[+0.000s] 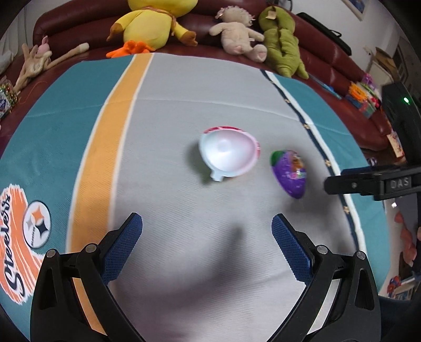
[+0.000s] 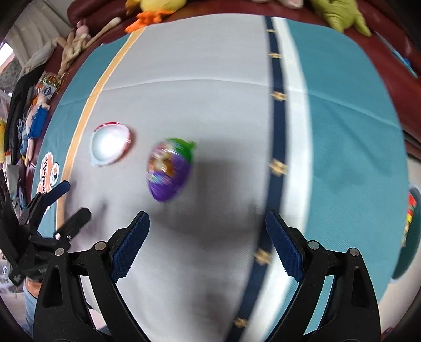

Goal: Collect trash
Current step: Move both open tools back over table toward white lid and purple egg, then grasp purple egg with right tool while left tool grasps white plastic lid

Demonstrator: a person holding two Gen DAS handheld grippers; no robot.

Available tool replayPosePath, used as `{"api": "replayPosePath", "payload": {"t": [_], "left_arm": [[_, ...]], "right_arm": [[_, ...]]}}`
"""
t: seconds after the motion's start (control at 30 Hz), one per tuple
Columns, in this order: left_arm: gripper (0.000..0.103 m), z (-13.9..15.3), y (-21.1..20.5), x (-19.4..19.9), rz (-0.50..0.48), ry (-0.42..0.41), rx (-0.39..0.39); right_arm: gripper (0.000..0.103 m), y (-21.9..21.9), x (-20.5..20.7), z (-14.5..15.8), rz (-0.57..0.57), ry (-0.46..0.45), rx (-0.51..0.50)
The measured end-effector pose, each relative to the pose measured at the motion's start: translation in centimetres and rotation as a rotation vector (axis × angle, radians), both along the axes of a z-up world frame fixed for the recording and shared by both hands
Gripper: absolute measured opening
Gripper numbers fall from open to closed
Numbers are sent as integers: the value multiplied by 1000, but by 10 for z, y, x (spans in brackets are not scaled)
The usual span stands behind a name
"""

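An empty white egg-shaped plastic shell (image 1: 228, 154) with a pink rim lies hollow side up on the grey band of a striped cloth (image 1: 184, 110). Beside it on the right lies a purple and green egg-shaped wrapper (image 1: 289, 176). My left gripper (image 1: 206, 223) hovers over the cloth just short of both, open, with nothing between its blue pads. In the right wrist view the purple wrapper (image 2: 169, 171) lies just ahead and left of my right gripper (image 2: 208, 221), which is open and holds nothing. The white shell (image 2: 110, 147) lies further left.
Plush toys line the dark red sofa behind the cloth: a yellow duck (image 1: 150, 23), a beige animal (image 1: 239, 34) and a green one (image 1: 281, 42). Small colourful items (image 1: 363, 100) sit on the sofa at right. The other gripper's black finger (image 1: 368, 181) reaches in from the right.
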State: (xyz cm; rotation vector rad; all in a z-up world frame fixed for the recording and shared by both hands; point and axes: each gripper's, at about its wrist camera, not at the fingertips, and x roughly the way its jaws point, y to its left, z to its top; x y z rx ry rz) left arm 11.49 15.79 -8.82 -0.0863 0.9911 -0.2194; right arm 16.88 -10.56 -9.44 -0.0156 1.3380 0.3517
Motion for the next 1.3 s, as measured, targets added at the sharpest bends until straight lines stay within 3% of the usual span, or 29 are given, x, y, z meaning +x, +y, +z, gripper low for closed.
{"api": "replayPosePath", "payload": {"t": [0.13,0.3,0.43,0.47,0.5,0.67,0.9,1.17,1.3], "left_arm": [[99,-6,10,6,6,14,5],[99,-12,20,14,9,31,14],[99,-12,21,18,5,28,14],[99,-12,21,18,7,28,13],[99,-11,21,20,5,28,11],[99,-6,6,30,-57,10,26],[99,-2,-30,54,-172,-42,138],[98,-4,-54,67,-230,-66,218],[93,-7,-63,69,-244,-61,245]], "right_arm": [[85,24,18,-9,9,-10,-10],[59,35,33,-12,17,-17,-8],[58,43,38,-13,40,-42,-26],[56,45,37,-14,47,-51,-38],[47,47,37,-13,59,-76,-73],[47,36,36,-6,67,-71,-32],[48,2,40,6,0,-70,11],[48,-10,43,13,-43,-73,53],[48,-24,41,10,-62,-68,75]]}}
